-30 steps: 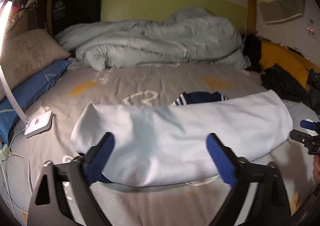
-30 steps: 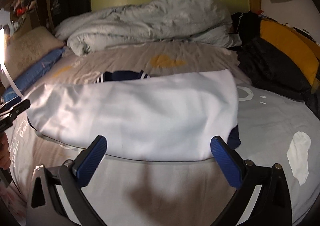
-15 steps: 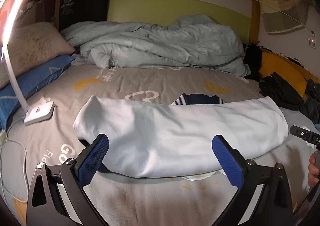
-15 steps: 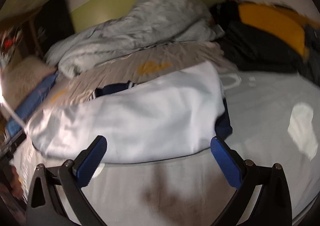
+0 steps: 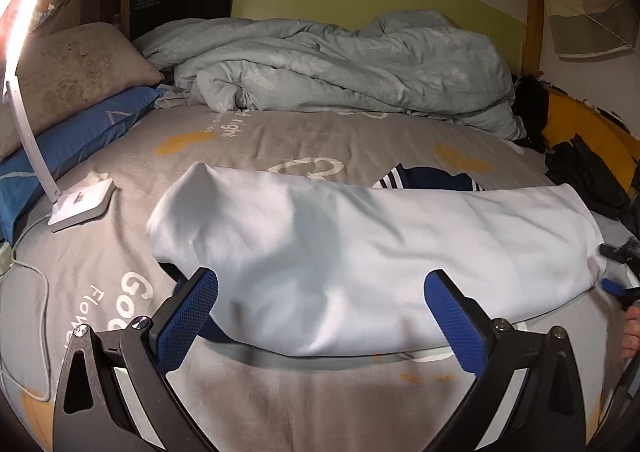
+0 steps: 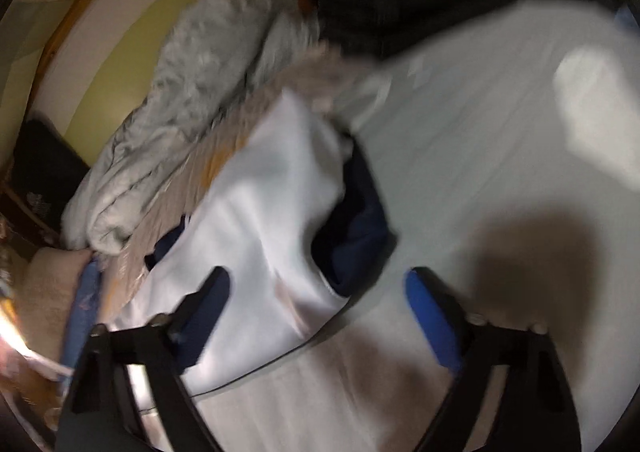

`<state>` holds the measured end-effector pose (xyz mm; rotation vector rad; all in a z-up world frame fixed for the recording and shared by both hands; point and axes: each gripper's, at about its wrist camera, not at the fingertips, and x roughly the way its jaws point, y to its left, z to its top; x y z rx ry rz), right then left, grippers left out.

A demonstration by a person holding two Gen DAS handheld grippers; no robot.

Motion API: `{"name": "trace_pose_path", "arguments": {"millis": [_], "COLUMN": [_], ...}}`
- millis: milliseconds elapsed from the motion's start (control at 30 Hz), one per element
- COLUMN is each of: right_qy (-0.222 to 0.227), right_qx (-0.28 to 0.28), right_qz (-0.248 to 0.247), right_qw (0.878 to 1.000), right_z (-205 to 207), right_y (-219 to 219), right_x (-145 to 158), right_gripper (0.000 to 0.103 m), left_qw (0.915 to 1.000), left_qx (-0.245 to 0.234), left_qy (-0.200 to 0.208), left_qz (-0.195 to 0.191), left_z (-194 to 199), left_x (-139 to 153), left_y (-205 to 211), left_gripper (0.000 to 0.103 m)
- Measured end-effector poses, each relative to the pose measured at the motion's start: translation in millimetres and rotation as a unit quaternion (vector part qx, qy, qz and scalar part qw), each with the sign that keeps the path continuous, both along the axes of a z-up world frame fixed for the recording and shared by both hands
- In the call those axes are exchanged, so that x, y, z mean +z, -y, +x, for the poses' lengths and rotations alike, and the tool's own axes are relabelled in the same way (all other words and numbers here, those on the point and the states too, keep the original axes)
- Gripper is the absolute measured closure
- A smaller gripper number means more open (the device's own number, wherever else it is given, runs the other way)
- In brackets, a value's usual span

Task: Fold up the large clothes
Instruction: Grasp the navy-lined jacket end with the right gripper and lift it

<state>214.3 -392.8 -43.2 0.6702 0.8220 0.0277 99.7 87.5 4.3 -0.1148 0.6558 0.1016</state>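
A large white garment (image 5: pixel 380 244) with navy trim (image 5: pixel 428 180) lies folded in a long band across the grey bed sheet (image 5: pixel 280 140). My left gripper (image 5: pixel 320 276) is open, its blue pads just over the garment's near edge, nothing pinched. In the blurred, tilted right wrist view, the garment's right end (image 6: pixel 256 204) with a navy part (image 6: pixel 360 228) lies between the jaws of my right gripper (image 6: pixel 316 276). Those jaws are closing, and the pads do not press the cloth. The right gripper (image 5: pixel 616 272) also shows at the garment's right end in the left wrist view.
A white desk lamp (image 5: pixel 80 204) stands on the bed at left, its cable (image 5: pixel 36 280) trailing forward. A crumpled pale duvet (image 5: pixel 340 64) fills the back. Pillows (image 5: pixel 68 68) lie at far left. Dark and yellow clothes (image 5: pixel 588 172) are piled at right.
The right gripper has rolled sharply, dropped toward the garment's right end and narrowed its jaws. The left gripper has sunk a little toward the garment's near edge, still open.
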Motion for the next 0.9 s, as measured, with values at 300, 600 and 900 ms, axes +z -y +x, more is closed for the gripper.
{"name": "trace_pose_path", "arguments": {"millis": [300, 600, 900], "right_qy": [0.045, 0.088, 0.136], "right_qx": [0.016, 0.045, 0.084], "right_qz": [-0.193, -0.277, -0.310], "right_qw": [0.980, 0.956, 0.937], "right_z": [13.0, 0.5, -13.3], "right_y": [-48.3, -78.7, -116.6], "right_x": [17.4, 47.2, 76.2], "right_gripper": [0.089, 0.090, 0.091], "left_qw": [1.0000, 0.9997, 0.9992], "left_qx": [-0.007, -0.002, 0.000], "left_qy": [-0.004, 0.009, 0.020], "left_qz": [-0.001, -0.021, -0.034], "left_z": [0.9, -3.1, -7.0], "left_x": [-2.8, 7.0, 17.7], "left_y": [5.2, 0.7, -4.4], "left_gripper": [0.001, 0.000, 0.001]}}
